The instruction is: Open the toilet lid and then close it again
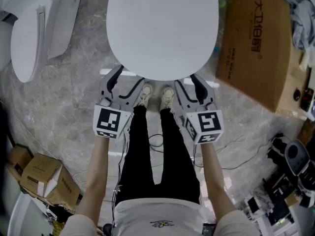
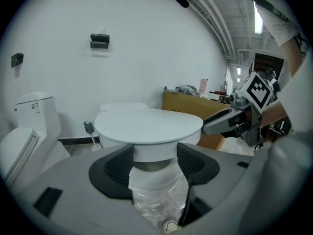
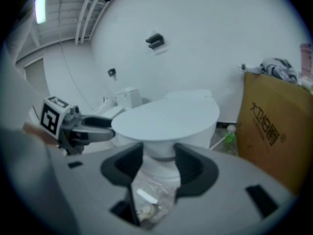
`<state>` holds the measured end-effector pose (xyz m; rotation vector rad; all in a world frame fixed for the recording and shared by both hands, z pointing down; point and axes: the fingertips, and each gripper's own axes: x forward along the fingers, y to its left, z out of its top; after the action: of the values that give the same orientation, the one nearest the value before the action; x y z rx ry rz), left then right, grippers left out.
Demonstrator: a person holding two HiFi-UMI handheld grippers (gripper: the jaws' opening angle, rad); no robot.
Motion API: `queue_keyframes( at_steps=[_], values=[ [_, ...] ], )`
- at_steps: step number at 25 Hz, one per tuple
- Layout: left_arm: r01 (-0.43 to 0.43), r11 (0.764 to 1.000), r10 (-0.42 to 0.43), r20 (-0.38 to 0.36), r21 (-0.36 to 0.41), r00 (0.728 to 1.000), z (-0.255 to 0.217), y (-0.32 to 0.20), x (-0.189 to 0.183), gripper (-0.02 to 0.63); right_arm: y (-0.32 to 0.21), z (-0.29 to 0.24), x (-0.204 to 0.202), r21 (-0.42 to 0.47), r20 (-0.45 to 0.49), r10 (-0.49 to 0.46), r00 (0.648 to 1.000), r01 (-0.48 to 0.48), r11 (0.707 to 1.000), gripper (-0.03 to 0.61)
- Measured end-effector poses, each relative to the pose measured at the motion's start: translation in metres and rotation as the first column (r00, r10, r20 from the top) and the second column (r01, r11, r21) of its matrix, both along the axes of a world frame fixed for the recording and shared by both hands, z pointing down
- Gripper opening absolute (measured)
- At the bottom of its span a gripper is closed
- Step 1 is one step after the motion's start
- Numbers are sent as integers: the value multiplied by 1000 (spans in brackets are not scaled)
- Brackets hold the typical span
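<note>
The toilet lid lies flat and shut on its bowl, filling the 12 o'clock part of the head view as a plain white oval. Both tools are at its front edge. The left tool sits at about 7 o'clock of the lid and the right tool at about 5 o'clock, their tips level with the rim. Whether they touch it cannot be told. In each gripper view the jaws stand wide apart and clamp nothing. The front of the bowl shows in the gap between them, with the lid's rim just above. Each tool's marker cube faces up toward the head camera. Between the two tools, at 6 o'clock of the lid, the person's shoes stand on the grey mottled floor. A large cardboard box with printed characters stands at 3 o'clock of the toilet, with a bundle of cloth on its far end. A second toilet stands at 9 o'clock, well apart. Small cartons lie on the floor at 7 o'clock, and thin cables trail across it at 5 o'clock.
</note>
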<state>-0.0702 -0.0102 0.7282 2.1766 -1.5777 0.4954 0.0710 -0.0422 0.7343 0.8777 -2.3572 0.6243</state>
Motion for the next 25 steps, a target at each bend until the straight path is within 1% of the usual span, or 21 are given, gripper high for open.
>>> queue_keyframes(
  at_steps=[5, 9, 14, 16, 19, 25],
  values=[
    [-4, 998, 4, -3, 63, 1000, -40, -14, -4, 296, -16, -41, -4, 22, 46, 14, 999, -15, 1000, 227],
    [-2, 995, 4, -26, 101, 1000, -69, -32, -8, 296, -34, -70, -7, 42, 80, 21, 997, -25, 999, 227],
    [-24, 998, 25, -26, 59, 999, -91, -40, -10, 296, -43, -93, -8, 4, 75, 36, 997, -37, 999, 227],
    [-18, 998, 20, -41, 53, 999, -103, -44, -11, 296, -47, -105, -9, -3, 84, 49, 995, -48, 999, 228],
    [-15, 998, 19, -65, 62, 998, -125, -57, -14, 296, -62, -128, -12, 5, 107, 67, 992, -68, 998, 228],
    [-24, 995, 32, -88, 93, 996, -167, -84, -25, 296, -91, -172, -22, 15, 135, 89, 987, -92, 996, 227]
  ],
)
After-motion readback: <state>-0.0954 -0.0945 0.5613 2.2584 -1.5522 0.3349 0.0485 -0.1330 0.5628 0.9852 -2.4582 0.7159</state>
